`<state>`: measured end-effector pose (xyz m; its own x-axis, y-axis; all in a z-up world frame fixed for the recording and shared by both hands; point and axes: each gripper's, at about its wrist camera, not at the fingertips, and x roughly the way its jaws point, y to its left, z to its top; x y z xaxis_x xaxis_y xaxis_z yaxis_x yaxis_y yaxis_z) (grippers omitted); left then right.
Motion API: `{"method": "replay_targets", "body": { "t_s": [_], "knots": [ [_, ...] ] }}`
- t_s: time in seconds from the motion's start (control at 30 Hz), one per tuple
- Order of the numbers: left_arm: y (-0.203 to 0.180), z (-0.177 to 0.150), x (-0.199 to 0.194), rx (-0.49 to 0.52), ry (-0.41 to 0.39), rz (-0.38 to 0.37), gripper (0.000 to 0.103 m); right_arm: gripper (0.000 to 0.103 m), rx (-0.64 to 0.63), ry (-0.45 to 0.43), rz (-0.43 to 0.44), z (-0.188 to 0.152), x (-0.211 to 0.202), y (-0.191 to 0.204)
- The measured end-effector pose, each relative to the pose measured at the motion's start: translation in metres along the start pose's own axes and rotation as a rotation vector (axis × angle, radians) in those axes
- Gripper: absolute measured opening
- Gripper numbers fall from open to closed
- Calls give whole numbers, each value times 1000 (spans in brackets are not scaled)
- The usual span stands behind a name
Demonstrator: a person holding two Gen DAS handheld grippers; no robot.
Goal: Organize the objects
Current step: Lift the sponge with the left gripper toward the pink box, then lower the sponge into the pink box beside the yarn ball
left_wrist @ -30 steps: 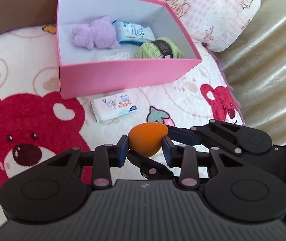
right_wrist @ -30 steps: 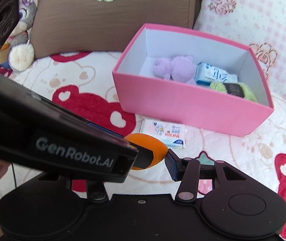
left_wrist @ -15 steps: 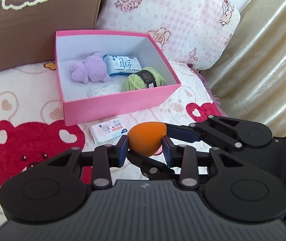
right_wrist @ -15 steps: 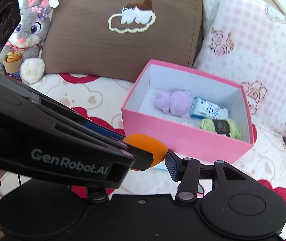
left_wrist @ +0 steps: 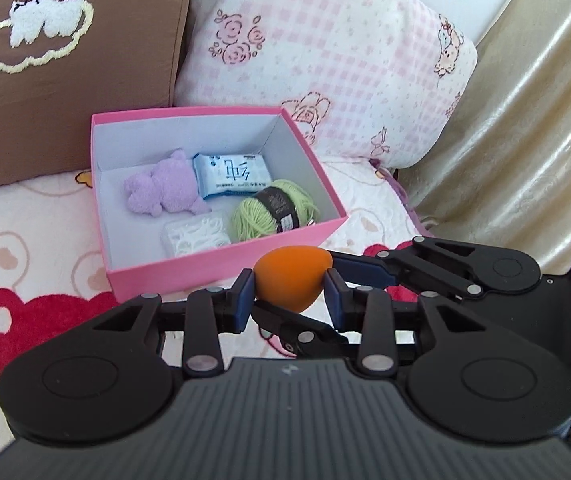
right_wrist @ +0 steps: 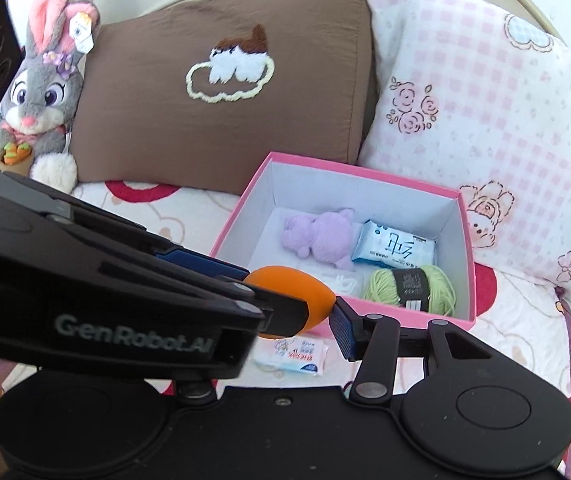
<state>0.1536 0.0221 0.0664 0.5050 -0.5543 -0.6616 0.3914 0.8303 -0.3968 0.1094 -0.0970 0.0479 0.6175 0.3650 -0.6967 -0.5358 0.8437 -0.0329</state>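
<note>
An orange egg-shaped sponge (left_wrist: 289,276) hangs in the air in front of the pink box (left_wrist: 213,268). My left gripper (left_wrist: 288,296) is shut on it, a blue pad pressed to each side. My right gripper (left_wrist: 301,290) comes in from the right and is shut on the same sponge (right_wrist: 285,284), one finger at its end, the other beneath. In the right wrist view my left gripper's body hides the right gripper's left finger. The box (right_wrist: 365,170) holds a purple plush (left_wrist: 161,192), a blue tissue pack (left_wrist: 231,174), green yarn (left_wrist: 273,212) and a white bundle (left_wrist: 195,236).
A small tissue pack (right_wrist: 293,356) lies on the bear-print blanket (left_wrist: 37,248) before the box. Behind the box stand a brown pillow (right_wrist: 213,112) and a pink checked pillow (right_wrist: 465,120). A bunny plush (right_wrist: 41,96) sits far left. A beige curtain (left_wrist: 525,140) hangs at the right.
Both grippers have risen together with the orange sponge between them. The box now sits lower and farther off, and the pillows and bunny have come into view.
</note>
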Motion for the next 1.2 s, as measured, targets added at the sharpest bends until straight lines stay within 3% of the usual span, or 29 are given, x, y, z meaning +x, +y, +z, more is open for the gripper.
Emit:
{"method": "replay_targets", "body": {
  "t_s": [0.17, 0.4, 0.5, 1.0, 1.2],
  "knots": [
    [0, 20, 4, -22, 7, -33, 35, 55, 32, -26, 25, 10, -1, -20],
    [-8, 44, 20, 7, -14, -23, 34, 55, 144, -61, 89, 20, 7, -58],
    [3, 48, 33, -28, -1, -28, 34, 55, 179, -6, 130, 26, 25, -70],
    [51, 85, 127, -209, 51, 5, 34, 56, 154, 145, 164, 58, 127, -121],
    [67, 94, 167, -262, 111, 16, 34, 56, 169, 213, 184, 60, 166, -138]
  ]
}}
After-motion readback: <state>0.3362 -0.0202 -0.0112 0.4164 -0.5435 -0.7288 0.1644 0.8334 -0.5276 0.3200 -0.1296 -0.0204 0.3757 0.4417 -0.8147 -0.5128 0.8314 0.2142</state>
